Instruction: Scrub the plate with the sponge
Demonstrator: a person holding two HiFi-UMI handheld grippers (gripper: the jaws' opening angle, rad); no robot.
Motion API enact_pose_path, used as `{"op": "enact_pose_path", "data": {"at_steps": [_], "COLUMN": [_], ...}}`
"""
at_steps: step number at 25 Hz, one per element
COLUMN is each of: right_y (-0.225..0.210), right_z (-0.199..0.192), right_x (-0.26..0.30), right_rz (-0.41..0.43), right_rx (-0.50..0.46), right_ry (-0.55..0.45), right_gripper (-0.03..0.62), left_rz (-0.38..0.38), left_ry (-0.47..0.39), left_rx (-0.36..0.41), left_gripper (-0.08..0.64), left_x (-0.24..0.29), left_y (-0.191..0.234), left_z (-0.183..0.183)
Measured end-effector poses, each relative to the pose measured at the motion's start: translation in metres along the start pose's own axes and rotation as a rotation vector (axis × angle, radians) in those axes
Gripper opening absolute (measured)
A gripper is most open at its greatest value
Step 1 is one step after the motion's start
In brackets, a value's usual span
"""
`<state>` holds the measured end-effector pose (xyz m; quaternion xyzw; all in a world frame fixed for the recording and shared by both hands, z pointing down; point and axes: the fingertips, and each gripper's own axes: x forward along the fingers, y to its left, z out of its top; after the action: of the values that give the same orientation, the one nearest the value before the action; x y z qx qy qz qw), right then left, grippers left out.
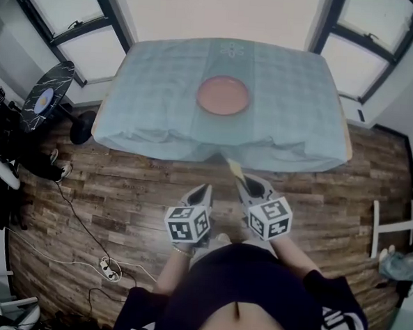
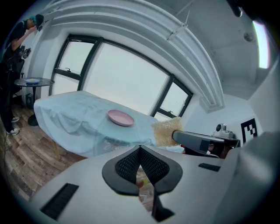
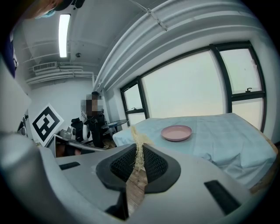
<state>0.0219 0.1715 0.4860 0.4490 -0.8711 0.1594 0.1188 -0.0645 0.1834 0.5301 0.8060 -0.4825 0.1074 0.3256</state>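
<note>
Standing off: plate [image 1: 223, 95] well ahead on worktop [image 1: 155, 88]; right gripper [image 1: 245, 186] slightly nearer, jaws pinching sponge [image 1: 234, 169] edge-on; left gripper [image 1: 203, 192] jaws together, empty.

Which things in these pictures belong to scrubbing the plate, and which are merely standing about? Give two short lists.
For the job:
- pink plate, on the cloth-covered table
- sponge, pinched in the right tongs
- left tongs, shut and empty

Standing about:
- round side table
- power strip on the floor
</note>
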Motion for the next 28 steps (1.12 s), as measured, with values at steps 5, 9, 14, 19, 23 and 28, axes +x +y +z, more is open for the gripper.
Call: {"op": "enact_pose_path", "data": {"at_steps": [5,9,14,19,23,28], "right_y": [-0.005,-0.011,-0.023,-0.038,-0.055,-0.087], "right_z": [0.002,0.006,0.008,0.021,0.039,0.06], "right_x": [0.007,0.013,0.031,0.058,0.082,0.114], "right_rz": [-0.017,-0.018,0.001,0.026,0.043,0.044], "right_rx": [0.005,0.005,0.016,0.0,-0.024,-0.034], "right_ry": [0.0,0.005,0.006,-0.001,-0.008,0.009], "right_gripper": [0.038,0.04,0.038,0.038,0.038,0.038], "left_rz": [-0.003,-0.005,-0.001,0.009,0.016,0.027], "left_ry": [0.013,0.023,0.029,0.022,0.014,0.014], "left_rx": [-0.013,-0.011,-0.008,-0.013,-0.014,-0.029], "left_gripper": [0.009,0.009,0.009,0.009,0.009,0.009], "left_x": [0.008,0.014,0.028,0.05,0.073,0.107], "left_y": [0.011,0.015,0.021,0.034,0.042,0.052], "left_z": [0.003,0.007,0.016,0.032,0.053,0.083]}}
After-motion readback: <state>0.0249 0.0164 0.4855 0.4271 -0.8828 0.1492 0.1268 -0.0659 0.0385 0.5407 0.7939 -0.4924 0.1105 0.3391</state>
